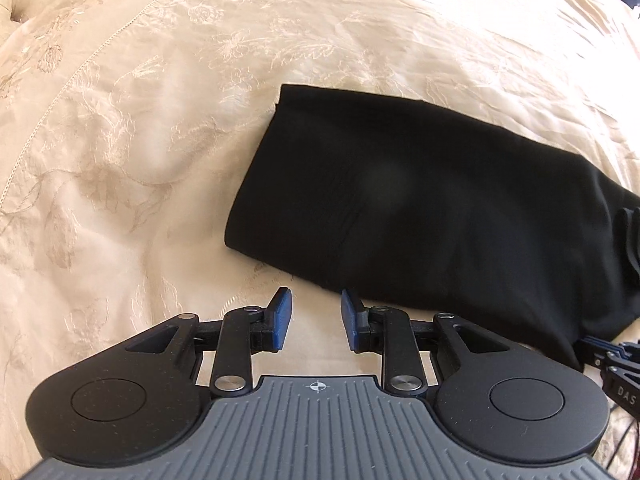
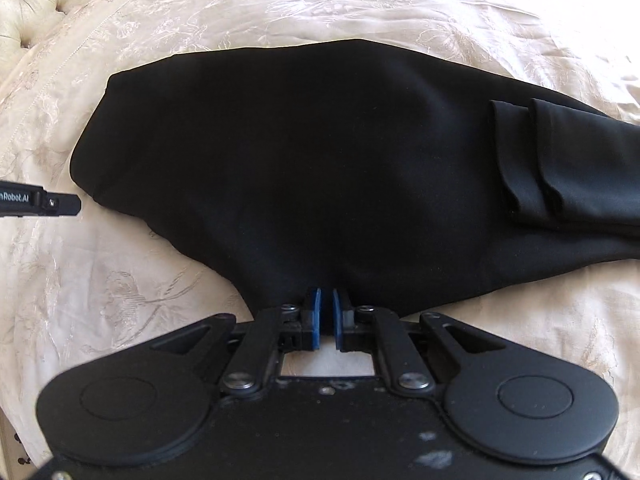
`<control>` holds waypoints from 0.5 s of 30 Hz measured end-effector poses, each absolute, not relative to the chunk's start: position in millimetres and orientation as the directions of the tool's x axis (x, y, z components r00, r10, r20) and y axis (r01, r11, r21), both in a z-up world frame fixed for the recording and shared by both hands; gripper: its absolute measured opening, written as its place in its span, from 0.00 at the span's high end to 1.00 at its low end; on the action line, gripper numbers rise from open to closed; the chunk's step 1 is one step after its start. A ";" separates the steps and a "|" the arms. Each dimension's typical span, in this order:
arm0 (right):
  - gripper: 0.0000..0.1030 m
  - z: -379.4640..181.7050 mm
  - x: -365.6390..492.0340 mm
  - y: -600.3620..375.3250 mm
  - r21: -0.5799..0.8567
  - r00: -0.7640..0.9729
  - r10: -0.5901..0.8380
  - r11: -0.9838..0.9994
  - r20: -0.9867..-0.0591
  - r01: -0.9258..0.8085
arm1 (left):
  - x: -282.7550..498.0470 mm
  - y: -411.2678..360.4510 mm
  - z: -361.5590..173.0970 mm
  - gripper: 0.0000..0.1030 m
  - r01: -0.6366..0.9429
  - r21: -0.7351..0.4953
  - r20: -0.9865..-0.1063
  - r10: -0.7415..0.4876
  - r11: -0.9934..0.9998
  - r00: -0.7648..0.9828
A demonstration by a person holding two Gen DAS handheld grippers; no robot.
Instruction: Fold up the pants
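The black pants (image 2: 320, 168) lie flat and partly folded on the cream embroidered bedspread (image 1: 120, 160). The left gripper (image 1: 316, 316) hangs over bare bedspread, its jaws parted with nothing between them; the pants' near edge lies just ahead and to the right of them. The right gripper (image 2: 326, 316) has its jaws drawn to a narrow slit at the pants' near edge, where the cloth bunches into the tips; a firm pinch cannot be confirmed. 2 folded layers (image 2: 560, 160) sit far right.

Matt black cloth pants (image 2: 320, 160), embroidered satin bedspread (image 2: 400, 8)
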State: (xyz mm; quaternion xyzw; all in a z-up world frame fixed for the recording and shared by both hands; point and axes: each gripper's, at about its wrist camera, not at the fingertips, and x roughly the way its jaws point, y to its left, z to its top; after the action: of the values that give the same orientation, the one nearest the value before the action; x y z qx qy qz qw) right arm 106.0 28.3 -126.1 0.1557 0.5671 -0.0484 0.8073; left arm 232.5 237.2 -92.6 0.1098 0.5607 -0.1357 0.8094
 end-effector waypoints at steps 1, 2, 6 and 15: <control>0.92 -126.4 106.8 28.2 0.193 0.349 0.095 0.947 -0.932 0.259 | 236.0 240.3 -91.2 0.74 0.340 0.021 -0.934 -0.103 0.940 0.343; 0.92 -126.5 107.5 28.9 0.190 0.347 0.091 0.946 -0.933 0.263 | 240.3 243.1 -91.0 0.72 0.337 0.015 -0.931 -0.110 0.942 0.349; 0.92 -130.7 115.4 32.9 0.181 0.331 0.084 0.944 -0.940 0.275 | 257.3 258.4 -94.1 0.50 0.305 -0.075 -0.924 -0.181 0.949 0.337; 0.92 -133.9 127.3 37.1 0.162 0.301 0.074 0.947 -0.951 0.277 | 259.5 271.0 -133.1 0.33 0.238 -0.319 -0.916 -0.363 0.917 0.173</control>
State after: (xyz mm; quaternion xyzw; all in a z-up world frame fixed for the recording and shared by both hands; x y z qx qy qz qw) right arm 127.3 37.1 -133.9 0.1493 0.5878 -0.0639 0.7925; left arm 259.5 271.0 -133.1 -0.0509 0.6122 -0.1967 0.7642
